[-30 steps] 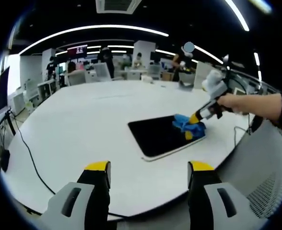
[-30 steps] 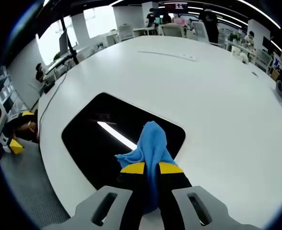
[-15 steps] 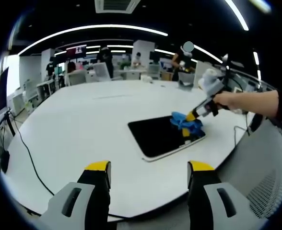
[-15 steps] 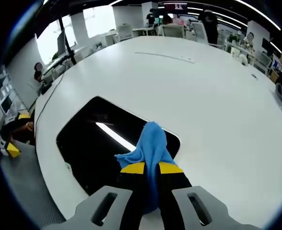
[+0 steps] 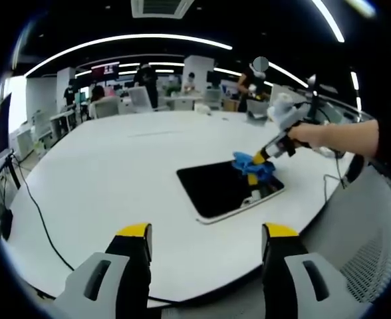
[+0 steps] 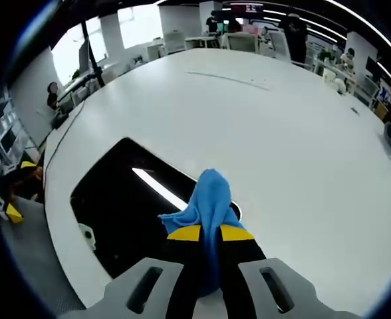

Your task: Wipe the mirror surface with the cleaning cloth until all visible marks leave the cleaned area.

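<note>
The right gripper was clamped on the blue cloth and had dragged it along the mirror toward its far corner over the last second. The mirror lay flat on the white table. The left gripper hung back off the table edge, jaws wide, holding nothing. Wiping looked mid-pass; marks were too small to tell.
</note>
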A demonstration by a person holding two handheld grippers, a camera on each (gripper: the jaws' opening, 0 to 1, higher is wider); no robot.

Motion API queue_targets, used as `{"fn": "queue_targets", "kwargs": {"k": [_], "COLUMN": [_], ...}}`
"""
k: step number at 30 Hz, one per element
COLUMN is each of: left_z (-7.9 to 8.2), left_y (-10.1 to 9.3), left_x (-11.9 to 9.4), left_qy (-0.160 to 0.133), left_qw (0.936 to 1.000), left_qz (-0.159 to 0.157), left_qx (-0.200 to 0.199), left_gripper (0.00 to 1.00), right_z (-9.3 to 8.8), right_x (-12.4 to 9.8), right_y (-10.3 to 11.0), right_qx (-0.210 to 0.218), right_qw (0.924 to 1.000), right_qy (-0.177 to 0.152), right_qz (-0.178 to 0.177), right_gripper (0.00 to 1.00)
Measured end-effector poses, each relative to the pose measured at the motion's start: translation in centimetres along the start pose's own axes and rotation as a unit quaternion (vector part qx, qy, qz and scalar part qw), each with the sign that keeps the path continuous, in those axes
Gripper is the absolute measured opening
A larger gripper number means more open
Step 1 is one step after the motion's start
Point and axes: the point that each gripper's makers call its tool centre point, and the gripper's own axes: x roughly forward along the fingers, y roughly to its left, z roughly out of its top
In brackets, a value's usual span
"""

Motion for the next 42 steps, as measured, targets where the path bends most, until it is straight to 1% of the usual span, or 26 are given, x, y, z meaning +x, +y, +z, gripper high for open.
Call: {"fn": "queue_targets", "kwargs": {"k": [8, 19, 23, 31, 35, 42], "left_z": [0.0, 0.2, 0.5, 0.6, 0.6, 0.6], "left_y": [0.0, 0.1, 0.1, -0.1, -0.1, -0.2], "left_x": [0.0, 0.1, 0.1, 0.1, 0.1, 0.1], "left_qy": [0.001, -0.004, -0.014, -0.018, -0.017, -0.016], "left_qw": [1.0000, 1.0000, 0.9999, 0.9998, 0.9998, 0.9998], "left_qz": [0.000, 0.000, 0.000, -0.003, -0.006, -0.007], "left_qx": [0.000, 0.001, -0.001, -0.001, -0.002, -0.003], "left_gripper": [0.71, 0.75, 0.80, 0.81, 0.82, 0.81], "right_z": [0.7, 1.2, 1.5, 2.0, 2.2, 2.3], "right_x": [0.5, 0.8, 1.0, 1.3, 1.3, 1.4], "right_y": [-0.7, -1.1, -1.3, -1.6, -1.7, -1.8], "right_qx": [-0.005, -0.009, -0.010, -0.026, -0.023, -0.023], "right_qw": [1.0000, 0.9998, 0.9997, 0.9991, 0.9987, 0.9988], "right_qy": [0.001, -0.009, -0.014, -0.021, -0.027, -0.025], "right_qz": [-0.006, -0.013, -0.016, -0.028, -0.036, -0.034], "right_gripper": [0.04, 0.04, 0.04, 0.04, 0.04, 0.04]}}
